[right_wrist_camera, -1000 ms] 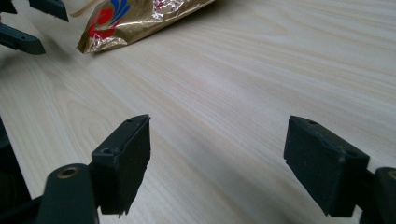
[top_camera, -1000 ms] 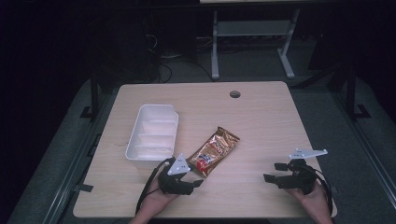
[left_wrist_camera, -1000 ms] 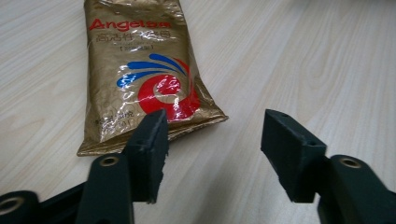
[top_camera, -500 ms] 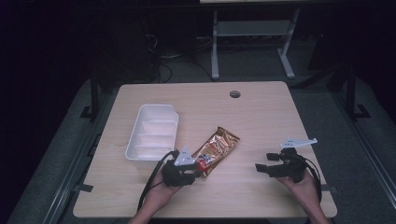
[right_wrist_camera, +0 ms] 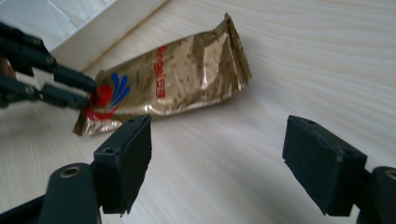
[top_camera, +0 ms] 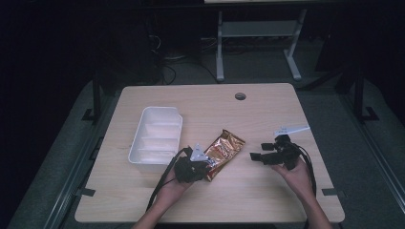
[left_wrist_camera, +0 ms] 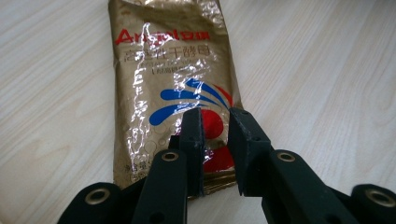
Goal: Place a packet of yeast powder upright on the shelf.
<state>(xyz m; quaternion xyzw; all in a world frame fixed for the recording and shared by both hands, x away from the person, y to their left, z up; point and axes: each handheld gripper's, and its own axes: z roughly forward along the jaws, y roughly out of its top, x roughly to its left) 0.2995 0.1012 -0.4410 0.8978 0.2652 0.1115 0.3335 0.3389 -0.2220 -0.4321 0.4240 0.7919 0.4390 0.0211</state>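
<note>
A gold foil snack packet (top_camera: 225, 148) with red lettering lies flat near the middle of the wooden table (top_camera: 267, 114). My left gripper (top_camera: 207, 164) hangs over the packet's (left_wrist_camera: 163, 79) near end. Its jaws (left_wrist_camera: 215, 135) stand open by a narrow gap above the red and blue logo, with nothing pinched between them. My right gripper (top_camera: 259, 151) is to the right of the packet and points at it, a short way off. In the right gripper view its jaws (right_wrist_camera: 217, 158) are wide open, and the packet (right_wrist_camera: 187, 79) lies beyond them, apart from them.
A white plastic tray (top_camera: 143, 119) stands left of the packet, its white wall (right_wrist_camera: 107, 32) just behind it. A cable hole (top_camera: 240, 96) sits near the table's far edge. Bare wood lies on the right half. The floor around is dark, with a metal stand behind.
My right gripper has moved left and forward toward the packet. The left gripper has edged onto the packet's near end. The packet and tray have stayed put.
</note>
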